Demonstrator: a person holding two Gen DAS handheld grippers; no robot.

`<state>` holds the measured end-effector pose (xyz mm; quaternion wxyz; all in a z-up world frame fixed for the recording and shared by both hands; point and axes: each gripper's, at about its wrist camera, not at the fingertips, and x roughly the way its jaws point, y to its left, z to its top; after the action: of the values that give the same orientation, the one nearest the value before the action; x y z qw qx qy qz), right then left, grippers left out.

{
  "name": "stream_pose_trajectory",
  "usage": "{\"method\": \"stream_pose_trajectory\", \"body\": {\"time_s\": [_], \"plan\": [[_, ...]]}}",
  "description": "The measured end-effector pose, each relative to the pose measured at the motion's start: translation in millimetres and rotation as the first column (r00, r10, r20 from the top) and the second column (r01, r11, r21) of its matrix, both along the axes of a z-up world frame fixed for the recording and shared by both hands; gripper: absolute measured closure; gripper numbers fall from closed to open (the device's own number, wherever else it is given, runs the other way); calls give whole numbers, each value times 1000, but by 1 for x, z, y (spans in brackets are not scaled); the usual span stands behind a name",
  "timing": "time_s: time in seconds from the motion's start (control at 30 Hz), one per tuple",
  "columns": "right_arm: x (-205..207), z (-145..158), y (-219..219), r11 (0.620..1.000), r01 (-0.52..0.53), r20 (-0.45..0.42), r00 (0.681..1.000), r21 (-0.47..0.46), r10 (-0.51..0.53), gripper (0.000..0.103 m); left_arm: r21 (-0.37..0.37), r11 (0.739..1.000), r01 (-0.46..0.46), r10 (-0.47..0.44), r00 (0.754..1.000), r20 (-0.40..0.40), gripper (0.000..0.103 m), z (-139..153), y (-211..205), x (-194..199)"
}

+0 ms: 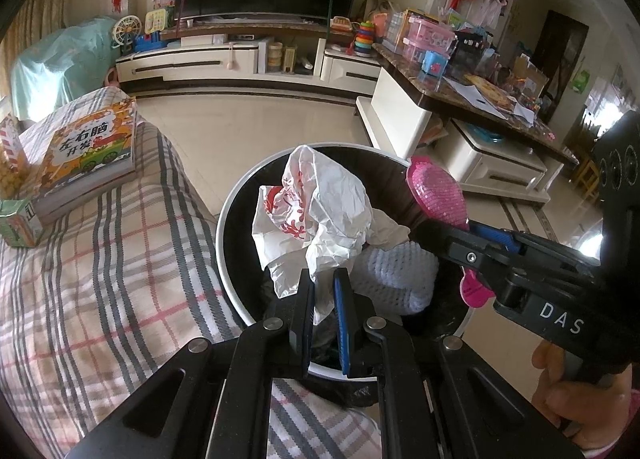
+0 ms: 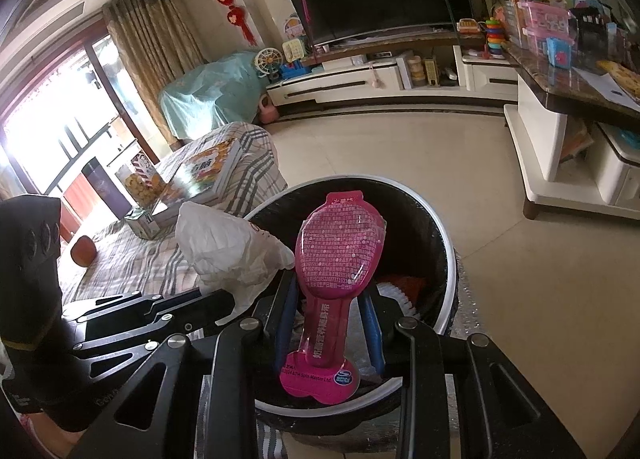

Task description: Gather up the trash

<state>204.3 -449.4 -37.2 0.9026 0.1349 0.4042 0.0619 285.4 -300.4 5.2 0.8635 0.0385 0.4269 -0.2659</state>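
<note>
Left gripper (image 1: 323, 279) pinches a crumpled white plastic bag (image 1: 316, 211) above the round trash bin (image 1: 224, 243), jaws nearly pressed together on the thin film. Right gripper (image 2: 330, 295) clamps the neck of a pink spoon-shaped wrapper (image 2: 340, 247), held upright over the bin's (image 2: 450, 259) white rim. The bin stands against the edge of a plaid-covered sofa (image 1: 100, 279). Bare tiled floor (image 1: 260, 119) lies open between the bin, the TV cabinet (image 1: 192, 67) and the marble-topped table (image 1: 460, 95).

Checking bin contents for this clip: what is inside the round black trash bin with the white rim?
Inside the round black trash bin: a white knitted mesh item and something orange. The crumpled white plastic bag and pink plastic package cover the rest.
</note>
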Motion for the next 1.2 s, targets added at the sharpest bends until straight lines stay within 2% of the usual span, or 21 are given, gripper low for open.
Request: {"method": "stream_pose_trajectory", "body": {"time_s": [0.93,1.07,1.2], "plan": [[6,-3,2,1000,1,-30,1000,-10,-1,72,9,1000,-3,3,1000,-15,94,2,-3,5],[6,0,1,1000,2,-31,1000,-11,-3,66,8,1000,-8,8,1000,-2,80,5,0,2],[1,7,-1,1000,20,-12,1000,-11,-20,40,17,1000,-19,18,999,32,71,12,7,-9]]}}
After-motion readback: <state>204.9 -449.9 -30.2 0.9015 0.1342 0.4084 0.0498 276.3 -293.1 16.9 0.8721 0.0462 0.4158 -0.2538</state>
